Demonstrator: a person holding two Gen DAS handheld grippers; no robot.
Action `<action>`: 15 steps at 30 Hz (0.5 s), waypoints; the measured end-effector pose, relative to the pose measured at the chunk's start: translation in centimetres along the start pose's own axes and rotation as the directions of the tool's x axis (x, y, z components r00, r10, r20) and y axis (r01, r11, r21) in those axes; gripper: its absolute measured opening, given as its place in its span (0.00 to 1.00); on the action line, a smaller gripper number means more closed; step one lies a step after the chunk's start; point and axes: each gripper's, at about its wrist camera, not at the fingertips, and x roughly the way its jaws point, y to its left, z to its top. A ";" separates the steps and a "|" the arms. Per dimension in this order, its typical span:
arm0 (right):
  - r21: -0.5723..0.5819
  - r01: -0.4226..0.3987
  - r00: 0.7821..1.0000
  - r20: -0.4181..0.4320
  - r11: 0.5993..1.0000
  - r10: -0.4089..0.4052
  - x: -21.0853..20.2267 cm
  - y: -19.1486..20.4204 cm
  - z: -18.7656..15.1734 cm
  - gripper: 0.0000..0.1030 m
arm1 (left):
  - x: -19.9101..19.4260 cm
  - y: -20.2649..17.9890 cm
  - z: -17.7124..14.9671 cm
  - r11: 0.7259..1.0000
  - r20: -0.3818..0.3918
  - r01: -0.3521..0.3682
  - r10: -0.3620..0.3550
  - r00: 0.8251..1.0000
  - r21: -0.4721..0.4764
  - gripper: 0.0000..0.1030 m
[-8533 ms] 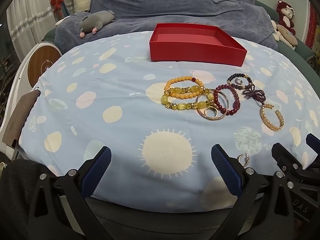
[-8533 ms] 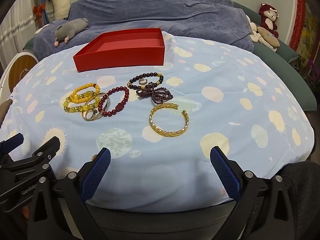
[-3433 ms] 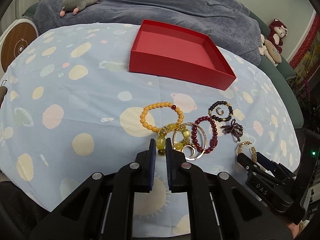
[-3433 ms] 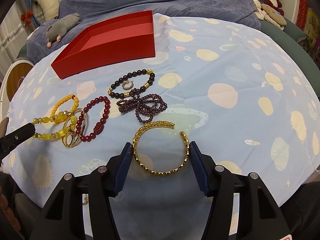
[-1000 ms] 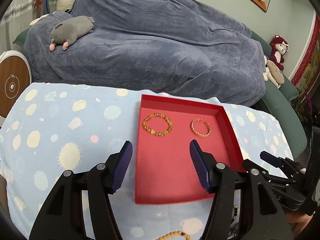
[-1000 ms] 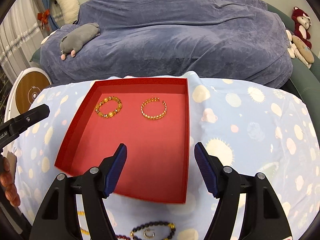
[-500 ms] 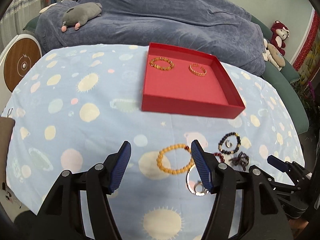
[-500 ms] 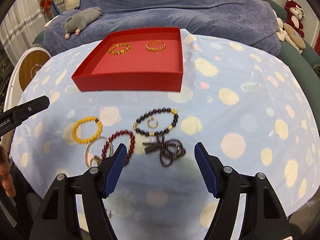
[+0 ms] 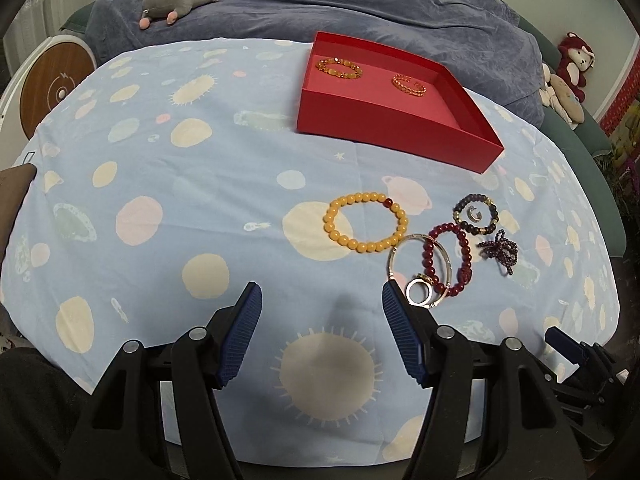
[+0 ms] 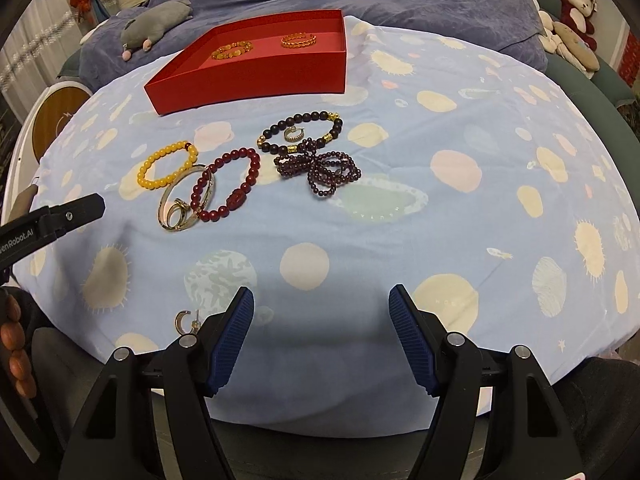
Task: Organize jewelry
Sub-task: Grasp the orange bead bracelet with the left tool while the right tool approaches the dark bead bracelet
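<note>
While both tongs hover low over the near edge of the cloth (image 9: 208,184), the left gripper (image 9: 322,300) gapes wide and holds nothing, its right pad just beside the silver bangle (image 9: 420,268). Further right lie the yellow bracelet (image 9: 366,222), red bracelet (image 10: 226,186), dark bracelet (image 10: 300,132) and purple strand (image 10: 320,170). Equally wide and empty, the right gripper (image 10: 322,302) touches nothing. At the far side, the box (image 10: 248,76) contains two gold bracelets.

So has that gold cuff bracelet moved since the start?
Yes. The gold cuff bracelet began on the cloth near the purple bead tangle; it now lies inside the red box, at the far end, beside the yellow bracelet.
</note>
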 end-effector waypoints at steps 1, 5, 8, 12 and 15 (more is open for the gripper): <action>0.005 -0.002 1.000 -0.001 1.000 0.002 0.1 -0.1 0.0 0.65 | 0.2 0.0 0.3 1.000 0.002 -0.005 0.005 1.000 0.001 0.58; 0.013 -0.005 1.000 -0.009 1.000 0.005 0.6 -0.2 0.2 0.65 | 1.2 -0.2 1.9 1.000 0.012 -0.020 0.020 1.000 0.009 0.58; 0.017 -0.008 1.000 -0.017 1.000 0.008 0.9 -0.3 0.2 0.65 | 2.5 -0.7 3.0 0.999 0.006 -0.024 0.024 1.000 0.022 0.58; 0.022 -0.009 1.000 -0.022 1.000 0.010 1.2 -0.4 0.3 0.65 | 4.3 -1.4 3.8 0.998 -0.012 -0.033 0.034 0.999 0.052 0.56; 0.030 -0.013 1.000 -0.019 0.999 0.013 1.2 -0.6 0.8 0.65 | 5.6 -1.7 4.1 0.997 -0.034 -0.037 0.040 0.999 0.073 0.48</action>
